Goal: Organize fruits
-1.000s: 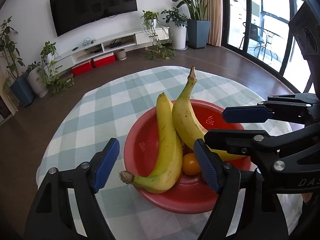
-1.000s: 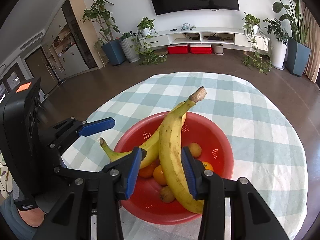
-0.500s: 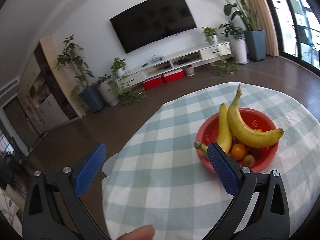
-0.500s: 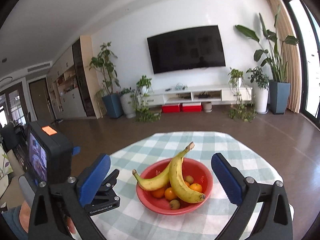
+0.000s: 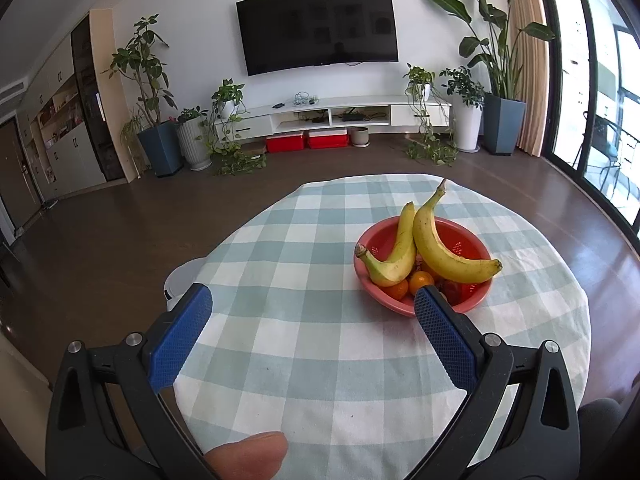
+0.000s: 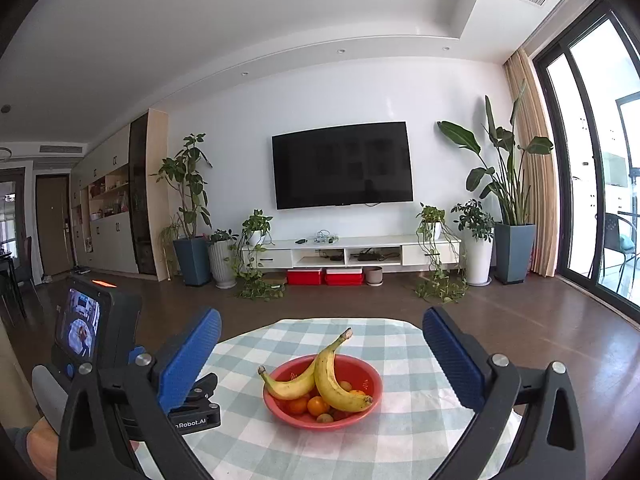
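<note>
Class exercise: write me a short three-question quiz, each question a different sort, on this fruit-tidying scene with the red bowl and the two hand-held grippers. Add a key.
1. True or false: the left gripper holds a banana.
2. How many bananas lie in the red bowl?
A. one
B. two
C. three
3. What pattern does the tablecloth have?

Key
1. False: its jaws stand wide with nothing between the pads, like those of the right gripper.
2. B: two, crossed over the small oranges.
3. Pale green and white checks.
</note>
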`<state>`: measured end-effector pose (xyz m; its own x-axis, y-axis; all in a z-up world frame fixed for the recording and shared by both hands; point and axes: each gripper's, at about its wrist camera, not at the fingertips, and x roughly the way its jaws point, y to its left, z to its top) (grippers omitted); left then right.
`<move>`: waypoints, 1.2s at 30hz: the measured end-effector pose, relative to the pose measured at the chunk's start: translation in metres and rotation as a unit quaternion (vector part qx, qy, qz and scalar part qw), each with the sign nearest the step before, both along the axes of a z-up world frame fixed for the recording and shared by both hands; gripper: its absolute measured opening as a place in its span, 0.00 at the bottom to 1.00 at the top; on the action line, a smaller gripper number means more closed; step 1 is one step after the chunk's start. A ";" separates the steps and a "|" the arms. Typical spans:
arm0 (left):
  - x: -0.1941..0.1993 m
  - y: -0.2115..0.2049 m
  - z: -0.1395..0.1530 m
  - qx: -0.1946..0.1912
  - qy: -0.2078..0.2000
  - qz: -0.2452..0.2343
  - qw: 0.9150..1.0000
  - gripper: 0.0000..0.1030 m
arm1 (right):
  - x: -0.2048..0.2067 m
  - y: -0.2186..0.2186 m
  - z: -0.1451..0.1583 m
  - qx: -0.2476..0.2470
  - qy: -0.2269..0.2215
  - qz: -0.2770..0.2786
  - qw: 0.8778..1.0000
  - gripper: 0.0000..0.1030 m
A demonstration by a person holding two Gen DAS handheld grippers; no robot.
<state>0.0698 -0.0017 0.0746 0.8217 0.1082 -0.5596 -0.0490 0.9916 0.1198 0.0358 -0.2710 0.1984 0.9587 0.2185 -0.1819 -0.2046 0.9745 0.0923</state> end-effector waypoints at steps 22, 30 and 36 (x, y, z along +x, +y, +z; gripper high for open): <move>-0.001 -0.003 -0.021 -0.058 0.030 -0.017 0.998 1.00 | 0.005 -0.012 -0.070 0.004 0.163 -0.055 0.985 1.00; 0.004 -0.002 -0.031 -0.055 0.035 -0.019 0.998 1.00 | 0.012 -0.004 -0.076 -0.005 0.186 -0.049 0.981 1.00; 0.006 0.000 -0.035 -0.054 0.040 -0.017 0.998 1.00 | 0.017 -0.003 -0.083 -0.001 0.211 -0.047 0.976 1.00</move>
<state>0.0760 -0.0021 0.0397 0.7765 0.0162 -0.6300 -0.0092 0.9999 0.0144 0.0524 -0.2745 0.1150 0.8140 0.1319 -0.5657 -0.0579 0.9874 0.1470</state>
